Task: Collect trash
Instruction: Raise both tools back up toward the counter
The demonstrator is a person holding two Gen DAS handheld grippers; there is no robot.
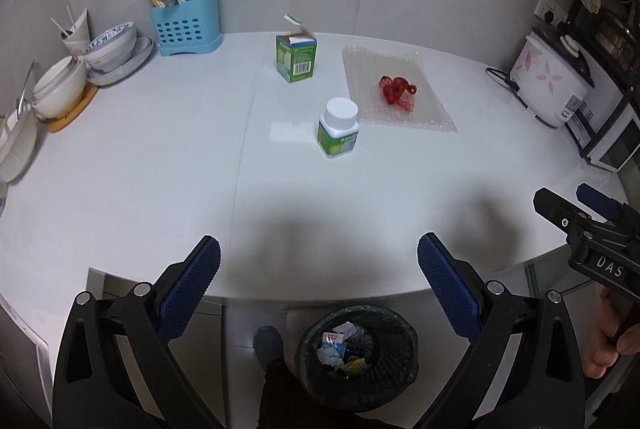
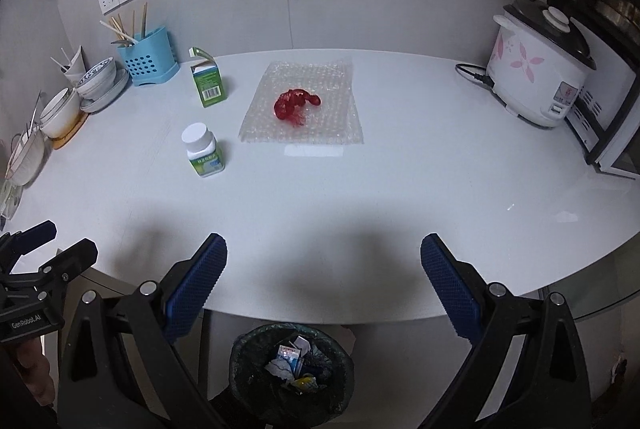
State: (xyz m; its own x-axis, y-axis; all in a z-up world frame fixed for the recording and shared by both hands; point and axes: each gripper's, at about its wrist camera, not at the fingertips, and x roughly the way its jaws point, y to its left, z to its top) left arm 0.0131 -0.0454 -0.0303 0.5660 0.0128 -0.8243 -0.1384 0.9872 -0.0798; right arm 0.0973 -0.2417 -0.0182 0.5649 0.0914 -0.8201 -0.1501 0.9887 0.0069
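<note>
Holding left gripper [image 1: 319,261] and right gripper [image 2: 324,263] above near edge of white table [image 1: 160,157], both spread wide, gripping nothing. Lying on far side: red crumpled netting [image 2: 295,107] on bubble wrap sheet [image 2: 344,125]; standing left of sheet, white-capped green bottle [image 2: 203,150] and opened green carton [image 2: 208,84]. Sitting below near edge, black-lined bin [image 2: 292,373] containing scraps

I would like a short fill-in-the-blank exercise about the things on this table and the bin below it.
1. The red net scrap lies on a sheet of ____ wrap.
2. The green carton stands with its top flap ____.
3. The pill bottle has a ____ cap.
4. The bin on the floor already holds some ____.

Missing words: bubble; open; white; trash
</note>
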